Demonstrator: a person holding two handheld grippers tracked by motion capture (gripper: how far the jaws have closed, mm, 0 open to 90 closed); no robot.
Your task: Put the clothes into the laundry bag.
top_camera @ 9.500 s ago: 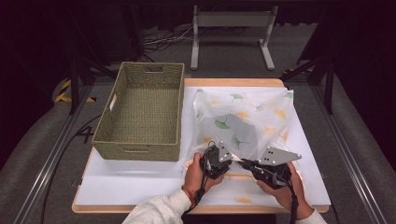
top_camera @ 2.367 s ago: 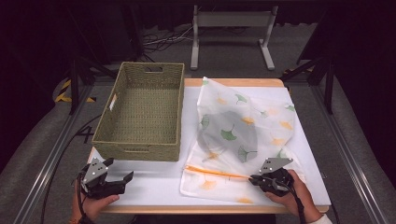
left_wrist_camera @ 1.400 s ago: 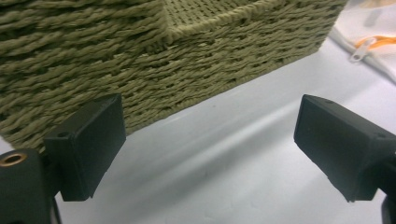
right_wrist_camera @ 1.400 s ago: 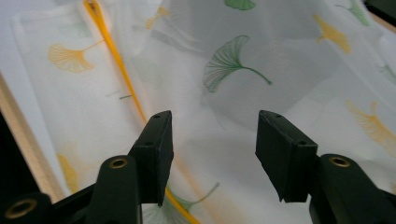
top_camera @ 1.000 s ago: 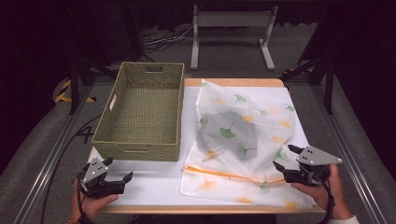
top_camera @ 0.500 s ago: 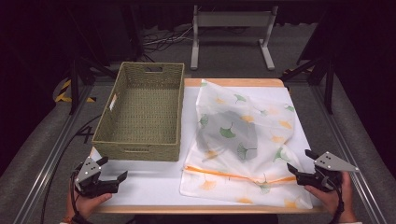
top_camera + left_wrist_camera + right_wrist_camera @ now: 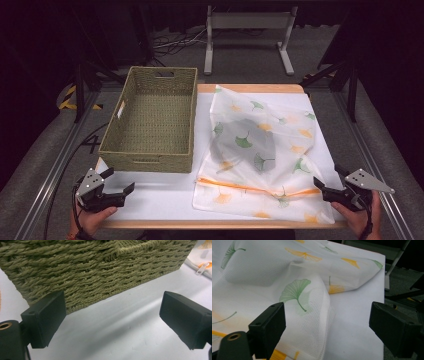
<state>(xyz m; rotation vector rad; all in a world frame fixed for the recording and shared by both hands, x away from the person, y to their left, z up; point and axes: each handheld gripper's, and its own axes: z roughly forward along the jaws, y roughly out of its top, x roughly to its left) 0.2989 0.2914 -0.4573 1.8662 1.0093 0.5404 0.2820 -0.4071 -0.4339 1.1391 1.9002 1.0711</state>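
A white zip bag printed with green and orange ginkgo leaves lies on the right half of the table, a dark shape showing through its middle. Its orange zipper runs along the near edge. My right gripper is at the table's front right corner, open and empty, just off the bag's right corner. In the right gripper view the bag's fabric lies ahead of the open right gripper. My left gripper is open and empty at the front left, facing the basket wall.
A woven, empty green basket stands on the left half of the white table top. The zipper pull shows at the far right of the left gripper view. A metal stand is on the floor behind the table.
Both grippers were together at the bag's front edge; they have since drawn apart to the table's front corners. The right one let go of the bag's edge and opened.
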